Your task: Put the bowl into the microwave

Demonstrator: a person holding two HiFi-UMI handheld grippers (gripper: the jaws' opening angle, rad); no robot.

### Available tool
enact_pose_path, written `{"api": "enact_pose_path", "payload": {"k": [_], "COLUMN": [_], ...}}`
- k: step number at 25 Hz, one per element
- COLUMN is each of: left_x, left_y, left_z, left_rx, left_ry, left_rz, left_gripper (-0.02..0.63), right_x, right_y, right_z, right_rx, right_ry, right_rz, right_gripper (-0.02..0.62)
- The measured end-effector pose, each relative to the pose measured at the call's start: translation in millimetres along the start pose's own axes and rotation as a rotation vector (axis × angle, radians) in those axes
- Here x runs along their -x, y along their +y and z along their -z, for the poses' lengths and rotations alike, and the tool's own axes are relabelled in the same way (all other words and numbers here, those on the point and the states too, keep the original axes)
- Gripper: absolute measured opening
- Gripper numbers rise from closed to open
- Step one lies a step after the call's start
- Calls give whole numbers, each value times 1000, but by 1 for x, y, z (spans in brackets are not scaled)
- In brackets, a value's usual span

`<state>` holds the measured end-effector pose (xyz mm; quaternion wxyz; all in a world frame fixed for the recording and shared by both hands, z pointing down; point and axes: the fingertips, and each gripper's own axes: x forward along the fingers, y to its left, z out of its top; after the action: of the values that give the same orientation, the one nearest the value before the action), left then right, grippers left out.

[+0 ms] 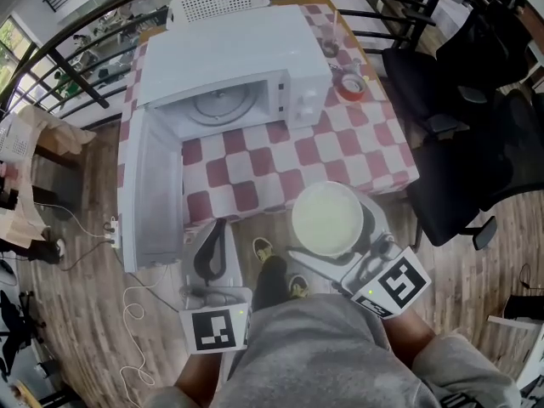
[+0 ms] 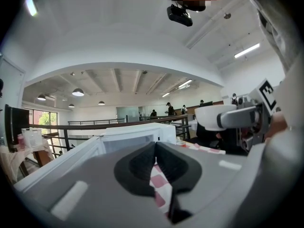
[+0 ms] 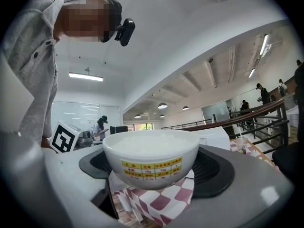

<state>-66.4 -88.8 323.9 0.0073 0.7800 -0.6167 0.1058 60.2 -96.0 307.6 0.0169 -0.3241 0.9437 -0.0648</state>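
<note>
The right gripper (image 3: pixel 152 167) has its dark jaws pressed against either side of a white bowl (image 3: pixel 151 153), which bears a yellow label strip. The bowl hangs in the air, level, just off the near edge of the desk (image 1: pixel 357 147) with its red-and-white checked cloth. The left gripper (image 2: pixel 154 158) is beside it, jaws pressed together with nothing between them, close to the free end of the microwave's door (image 1: pixel 155 195), which is swung wide open. The white microwave (image 1: pixel 238 53) stands on the desk with its glass plate (image 1: pixel 219 104) showing inside. A roll of tape (image 1: pixel 353 85) lies just right of it. Black office chairs (image 1: pixel 463 134) stand off to the right.
</note>
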Motion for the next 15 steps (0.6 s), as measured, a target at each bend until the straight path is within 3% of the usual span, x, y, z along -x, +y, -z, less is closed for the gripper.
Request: {"api": "enact_pose_path", "payload": {"k": [15], "left_x": [-83], "left_y": [56], "left_z": [-5], "left_rx": [49], "left_ry": [-23], "left_rz": [23], "left_gripper": [11], "right_x": [-79], "right_y": [-52], "right_z": [-7], "right_rx": [9], "right_ry": [34], "right_rz": [33], "right_gripper": [500]}}
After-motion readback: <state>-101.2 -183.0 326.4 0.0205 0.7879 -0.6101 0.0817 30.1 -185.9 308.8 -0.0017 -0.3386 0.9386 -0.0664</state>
